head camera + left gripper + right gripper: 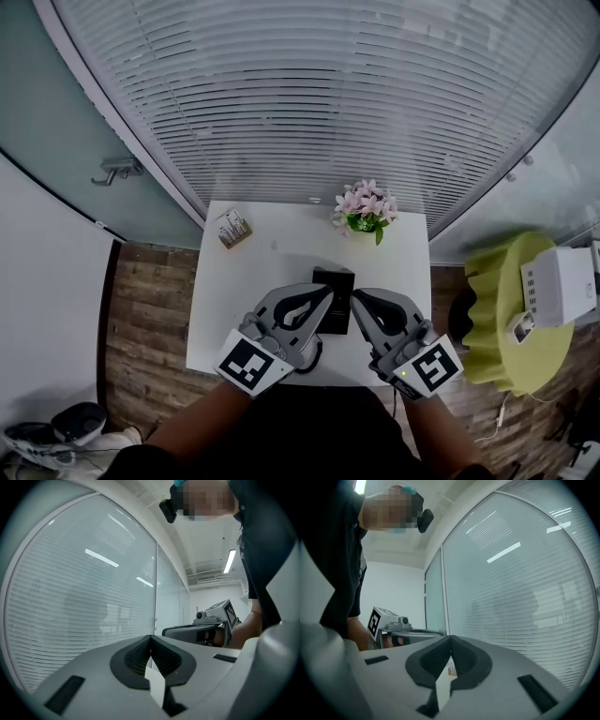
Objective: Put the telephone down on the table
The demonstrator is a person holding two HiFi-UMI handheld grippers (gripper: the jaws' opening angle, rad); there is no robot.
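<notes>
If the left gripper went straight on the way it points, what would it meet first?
Probably the window blinds; nothing nearer shows beyond the shut left gripper, though depth is unclear.

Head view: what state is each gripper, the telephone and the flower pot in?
left gripper: shut, empty.
right gripper: shut, empty.
telephone: lying on the table, not held.
flower pot: upright on the table.

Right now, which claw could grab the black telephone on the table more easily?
Probably the left claw: in the head view its tip overlaps the telephone, while the right claw sits beside its edge. Both are shut and empty, so it's close.
</notes>
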